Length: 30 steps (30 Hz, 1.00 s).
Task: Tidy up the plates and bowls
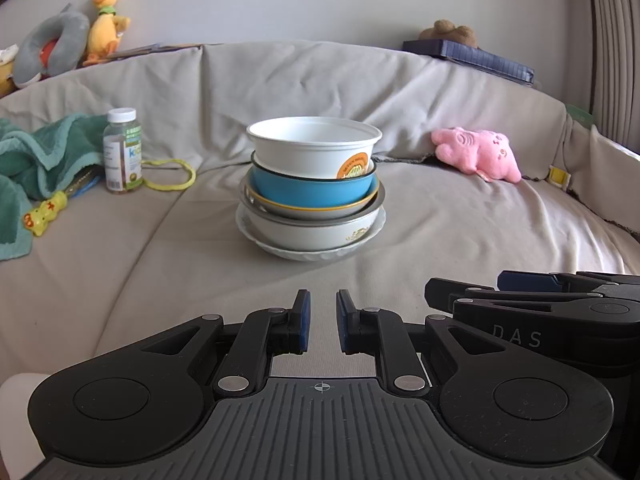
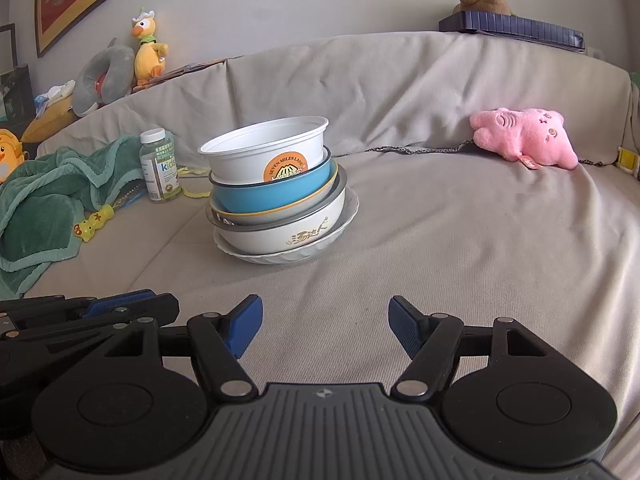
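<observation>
A stack of bowls and plates stands on the beige sofa seat ahead of both grippers. From the top: a white paper bowl [image 1: 314, 148] [image 2: 266, 152] with an orange label, a blue bowl [image 1: 312, 192] [image 2: 272, 196], a yellow-rimmed plate [image 2: 280, 210], a grey-rimmed white bowl [image 1: 312, 234] [image 2: 288, 232] and a white plate [image 1: 312, 254] [image 2: 280, 258] at the bottom. My left gripper [image 1: 323, 320] is empty, its jaws a narrow gap apart, well short of the stack. My right gripper [image 2: 325, 326] is open and empty, also short of it.
A vitamin bottle [image 1: 122, 152] [image 2: 158, 166], a green towel [image 1: 36, 160] [image 2: 52, 200] and a yellow toy [image 1: 44, 216] lie left of the stack. A pink plush [image 1: 478, 152] [image 2: 524, 138] lies to the right. The other gripper [image 1: 560, 304] shows at the right edge.
</observation>
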Each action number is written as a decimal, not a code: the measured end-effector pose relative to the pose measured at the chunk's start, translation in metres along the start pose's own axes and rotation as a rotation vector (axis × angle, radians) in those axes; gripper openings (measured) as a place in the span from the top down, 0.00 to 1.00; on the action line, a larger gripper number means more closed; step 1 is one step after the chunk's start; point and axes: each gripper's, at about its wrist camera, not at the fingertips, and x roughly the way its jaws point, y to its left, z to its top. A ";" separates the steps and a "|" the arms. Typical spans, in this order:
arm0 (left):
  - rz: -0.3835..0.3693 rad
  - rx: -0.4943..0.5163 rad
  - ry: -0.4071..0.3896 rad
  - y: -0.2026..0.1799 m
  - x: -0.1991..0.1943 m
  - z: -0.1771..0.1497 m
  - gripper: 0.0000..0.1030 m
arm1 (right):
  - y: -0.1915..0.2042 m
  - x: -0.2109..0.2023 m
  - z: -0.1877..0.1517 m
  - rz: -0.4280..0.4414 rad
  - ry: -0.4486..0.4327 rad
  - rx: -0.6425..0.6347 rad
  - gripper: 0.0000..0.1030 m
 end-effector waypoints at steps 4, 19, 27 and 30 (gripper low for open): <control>0.000 0.000 0.000 0.000 0.000 -0.001 0.84 | 0.000 0.000 0.000 0.001 0.000 0.000 0.32; 0.002 -0.008 0.007 -0.002 0.000 -0.001 0.84 | 0.002 0.002 0.000 -0.003 0.006 0.008 0.31; 0.006 -0.009 0.008 -0.003 0.000 -0.001 0.84 | 0.002 0.002 0.000 -0.003 0.006 0.009 0.31; 0.007 -0.010 0.009 -0.003 0.000 -0.001 0.84 | 0.002 0.002 0.000 -0.003 0.006 0.009 0.31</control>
